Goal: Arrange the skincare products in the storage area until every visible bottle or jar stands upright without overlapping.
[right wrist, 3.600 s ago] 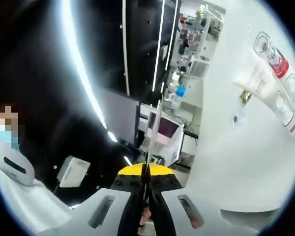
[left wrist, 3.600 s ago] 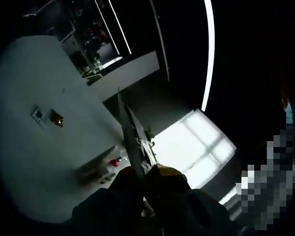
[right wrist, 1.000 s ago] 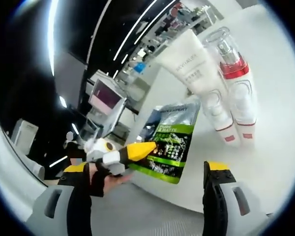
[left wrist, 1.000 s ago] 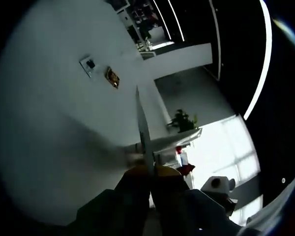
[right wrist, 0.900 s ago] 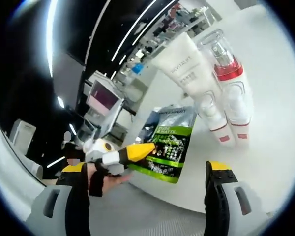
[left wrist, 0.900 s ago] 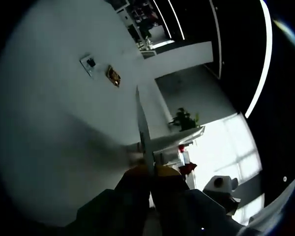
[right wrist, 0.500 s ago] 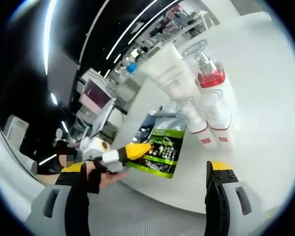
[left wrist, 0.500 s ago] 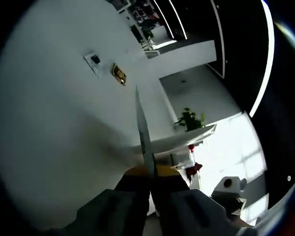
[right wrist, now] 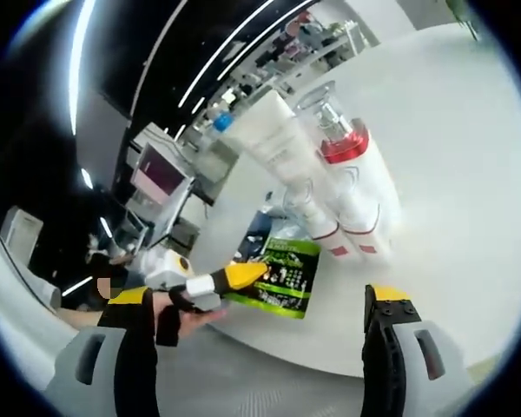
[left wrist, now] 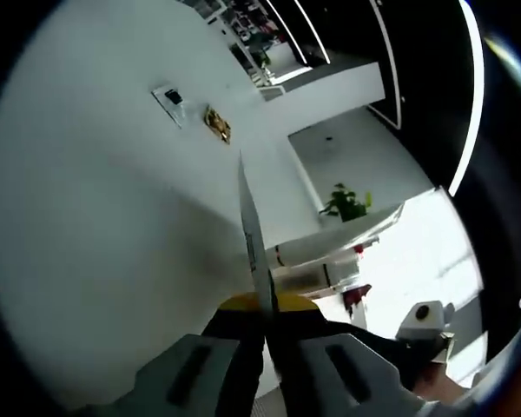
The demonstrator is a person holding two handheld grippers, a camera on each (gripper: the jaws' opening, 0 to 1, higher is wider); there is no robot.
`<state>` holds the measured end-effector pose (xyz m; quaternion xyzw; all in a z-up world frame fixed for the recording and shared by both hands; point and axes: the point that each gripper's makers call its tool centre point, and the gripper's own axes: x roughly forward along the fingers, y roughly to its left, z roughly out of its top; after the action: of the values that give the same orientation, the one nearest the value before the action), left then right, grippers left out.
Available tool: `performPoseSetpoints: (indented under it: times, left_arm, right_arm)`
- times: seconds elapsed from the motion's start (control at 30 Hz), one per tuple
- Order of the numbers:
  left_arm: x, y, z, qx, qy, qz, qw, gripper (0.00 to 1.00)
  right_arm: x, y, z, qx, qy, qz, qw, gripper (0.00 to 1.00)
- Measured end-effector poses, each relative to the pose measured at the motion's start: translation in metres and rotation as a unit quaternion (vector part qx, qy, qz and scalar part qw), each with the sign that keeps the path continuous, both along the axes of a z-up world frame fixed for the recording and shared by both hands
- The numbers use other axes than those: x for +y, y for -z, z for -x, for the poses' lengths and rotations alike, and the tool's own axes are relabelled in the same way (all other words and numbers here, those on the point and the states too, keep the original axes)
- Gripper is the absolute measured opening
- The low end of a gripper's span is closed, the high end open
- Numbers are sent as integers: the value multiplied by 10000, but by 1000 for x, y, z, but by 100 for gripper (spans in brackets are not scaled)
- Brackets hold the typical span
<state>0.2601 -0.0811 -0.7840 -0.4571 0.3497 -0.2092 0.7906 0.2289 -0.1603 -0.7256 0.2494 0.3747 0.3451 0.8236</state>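
Note:
My left gripper [left wrist: 261, 304] is shut on a thin sachet [left wrist: 247, 217], seen edge-on as a blade rising from the jaws. In the right gripper view that green and silver sachet [right wrist: 285, 274] lies flat at the white table's [right wrist: 451, 156] near edge, with the left gripper's yellow tip [right wrist: 243, 276] clamped on its left side. Beyond it lie a white tube [right wrist: 282, 148] and a clear bottle with a red band [right wrist: 352, 161], side by side and touching. My right gripper [right wrist: 259, 304] is open, jaws wide apart, short of the sachet. The tube [left wrist: 330, 246] also lies past the left jaws.
A small white tag [left wrist: 172, 94] and a gold object [left wrist: 217, 124] sit far off on the table. A potted plant [left wrist: 347, 201] stands beyond its edge. A monitor [right wrist: 161, 174] and shelves are behind. A hand [right wrist: 187, 317] holds the left gripper.
Both views have swung a little. In the right gripper view the tube, bottle and sachet have slid left and look smaller. The left gripper stays shut on the sachet, the right open.

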Motion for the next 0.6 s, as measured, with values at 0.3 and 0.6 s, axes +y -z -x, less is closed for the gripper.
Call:
performPoseSetpoints:
  times: [0.3,0.6]
  left_arm:
    - [-1,11,-4,40,-6,-310,9995,0]
    - [5,20,-6,-47,137,-586,9982,0]
  right_arm:
    - [-4,2,1,70,100,-19,9999,99]
    - [-5,3,1,102,149,-67,9998,99]
